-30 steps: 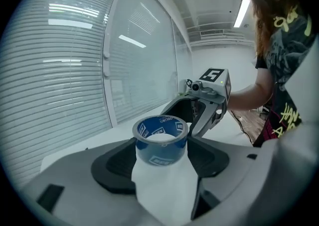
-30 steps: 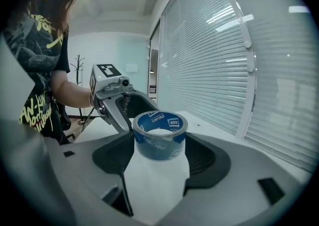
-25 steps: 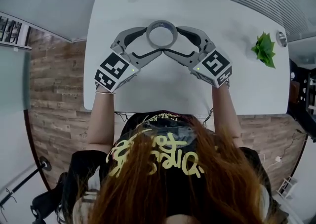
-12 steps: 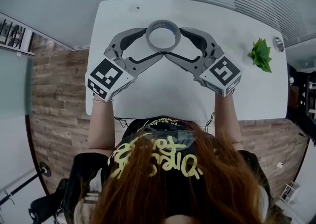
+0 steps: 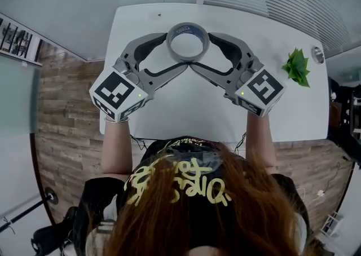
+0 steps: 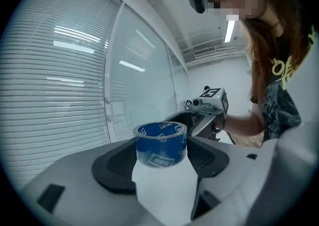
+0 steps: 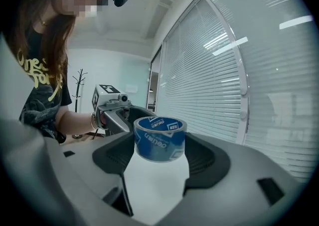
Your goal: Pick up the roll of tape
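Where our left gripper (image 5: 174, 52) stands: at the left of the head view, with its jaws spread wide and closed onto the roll of tape (image 6: 160, 146) from that side. In the left gripper view we see the black pads (image 6: 115, 163) meet the blue wall on either side.
Roll of tape: between our two grippers, over the far middle of the white table (image 5: 186, 108), lying flat with its hole facing up. In both gripper views it appears clear of the tabletop.
Weight: we judge it light, a core wound with blue film, so we should need no hard squeeze.
Stiffness: the ring looks stiff enough across its width to take pressure from opposite sides, though a heavy clamp could press it out of round.
Surface: the outer wrap looks glossy and smooth, so we expect it to slip if the pads bear on it at a slant.
Where to hold: on the outer wall at mid-height, with the pads square to the curve and opposite each other. We would not hook the rim.
Our right gripper (image 5: 200, 52): a mirror of the left, with its jaws wide and pinching the same roll from the right. Its pads lie against the wall in the right gripper view.
Small plant (image 5: 298, 67): green, near the table's right edge, well apart from the roll.
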A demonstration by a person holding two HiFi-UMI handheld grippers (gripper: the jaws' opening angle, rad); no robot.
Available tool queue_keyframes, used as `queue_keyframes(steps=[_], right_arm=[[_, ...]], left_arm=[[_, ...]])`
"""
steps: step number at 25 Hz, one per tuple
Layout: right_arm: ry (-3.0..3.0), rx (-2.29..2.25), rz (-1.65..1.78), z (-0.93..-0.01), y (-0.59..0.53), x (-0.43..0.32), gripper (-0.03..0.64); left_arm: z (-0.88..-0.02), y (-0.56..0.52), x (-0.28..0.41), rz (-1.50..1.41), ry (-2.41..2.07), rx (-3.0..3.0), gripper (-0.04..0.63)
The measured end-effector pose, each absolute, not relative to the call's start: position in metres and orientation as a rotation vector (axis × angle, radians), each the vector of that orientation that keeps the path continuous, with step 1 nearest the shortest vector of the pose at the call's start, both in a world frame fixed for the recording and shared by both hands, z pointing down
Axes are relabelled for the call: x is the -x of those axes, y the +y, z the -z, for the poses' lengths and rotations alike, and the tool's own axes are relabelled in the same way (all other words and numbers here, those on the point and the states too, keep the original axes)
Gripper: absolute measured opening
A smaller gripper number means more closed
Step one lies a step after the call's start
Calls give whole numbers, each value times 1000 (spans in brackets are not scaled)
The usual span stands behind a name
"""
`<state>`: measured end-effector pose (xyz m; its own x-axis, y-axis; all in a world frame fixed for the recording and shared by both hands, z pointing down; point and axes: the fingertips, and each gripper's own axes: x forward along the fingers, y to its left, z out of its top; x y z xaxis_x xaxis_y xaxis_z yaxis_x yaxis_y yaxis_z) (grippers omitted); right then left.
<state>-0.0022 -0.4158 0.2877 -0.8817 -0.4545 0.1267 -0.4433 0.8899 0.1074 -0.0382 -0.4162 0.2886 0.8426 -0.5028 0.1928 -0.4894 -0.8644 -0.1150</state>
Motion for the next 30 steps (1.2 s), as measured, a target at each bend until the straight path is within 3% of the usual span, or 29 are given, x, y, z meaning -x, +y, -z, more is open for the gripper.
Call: queue_keyframes(steps=[30], right_arm=[[-2958,-710,100,-280,-413,1,314]], left_arm=[[-281,-413,39,282,824,2954,311]])
